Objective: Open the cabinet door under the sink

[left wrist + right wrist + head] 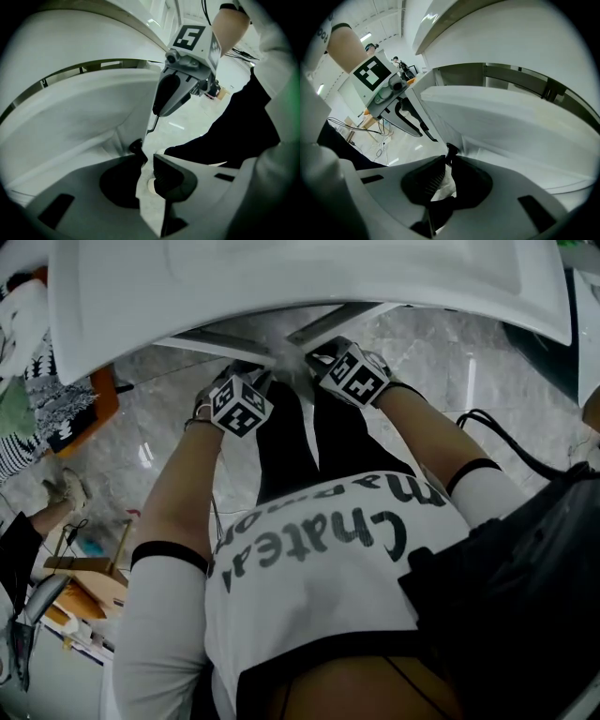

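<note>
1. Two fingers of the right gripper (449,158) pinch a black knob (451,151).
2. On the left gripper (148,161) the fingers stand narrowly apart, and a second knob (136,146) touches the eleven-o'clock one.
3. The left door (79,122) spreads toward ten o'clock and the right door (511,131) toward two, with the sink (511,28) at twelve.

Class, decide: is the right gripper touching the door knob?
Touching. Right gripper view: the right gripper has both jaws pinched on the small black knob.

In the head view the rim of the sink (281,277) hides the tips of the left claw (149,164) and right claw (449,161) and each knob (451,151); a bystander (28,381) is cut off at left.
</note>
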`<state>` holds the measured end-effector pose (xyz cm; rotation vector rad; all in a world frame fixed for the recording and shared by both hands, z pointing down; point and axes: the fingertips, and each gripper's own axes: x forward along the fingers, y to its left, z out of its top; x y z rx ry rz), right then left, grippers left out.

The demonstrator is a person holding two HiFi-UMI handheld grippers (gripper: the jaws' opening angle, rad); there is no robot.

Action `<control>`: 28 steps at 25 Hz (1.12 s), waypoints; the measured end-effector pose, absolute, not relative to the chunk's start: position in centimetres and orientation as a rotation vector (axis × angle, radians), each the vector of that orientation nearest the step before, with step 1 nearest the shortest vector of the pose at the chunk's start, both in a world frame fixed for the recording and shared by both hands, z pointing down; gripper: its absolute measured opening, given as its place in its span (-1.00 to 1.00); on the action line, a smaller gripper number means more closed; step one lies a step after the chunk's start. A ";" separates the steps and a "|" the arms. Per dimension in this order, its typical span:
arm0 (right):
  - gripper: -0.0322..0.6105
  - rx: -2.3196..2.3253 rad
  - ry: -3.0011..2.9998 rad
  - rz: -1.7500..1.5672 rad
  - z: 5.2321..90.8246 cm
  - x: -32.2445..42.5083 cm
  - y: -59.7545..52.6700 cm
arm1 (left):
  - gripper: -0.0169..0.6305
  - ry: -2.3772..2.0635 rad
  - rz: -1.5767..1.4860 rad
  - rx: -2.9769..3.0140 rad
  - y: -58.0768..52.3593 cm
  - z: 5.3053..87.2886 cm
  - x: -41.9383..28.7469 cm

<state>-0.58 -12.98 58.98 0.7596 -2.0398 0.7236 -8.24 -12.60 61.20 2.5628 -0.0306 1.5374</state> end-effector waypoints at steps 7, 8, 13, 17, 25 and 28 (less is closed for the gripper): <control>-0.79 0.727 -2.036 0.705 59.1 -0.5 -12.0 | -0.76 0.024 1.599 2.573 -11.6 61.4 -9.3; -0.79 0.725 -2.034 0.701 59.1 -0.4 -11.9 | -0.76 0.029 1.603 2.575 -11.5 61.4 -9.4; -0.79 0.713 -2.018 0.668 59.3 -0.2 -11.1 | -0.76 0.037 1.603 2.577 -10.9 61.4 -10.3; -0.79 0.683 -2.013 0.647 59.4 0.0 -10.3 | -0.76 0.060 1.631 2.594 -10.4 61.6 -11.1; -0.79 0.601 -1.988 0.622 59.5 0.4 -9.0 | -0.76 0.106 1.738 2.604 -9.7 61.9 -12.1; -0.79 0.578 -1.969 0.621 59.5 0.6 -8.5 | -0.76 0.138 1.780 2.586 -9.3 61.9 -12.7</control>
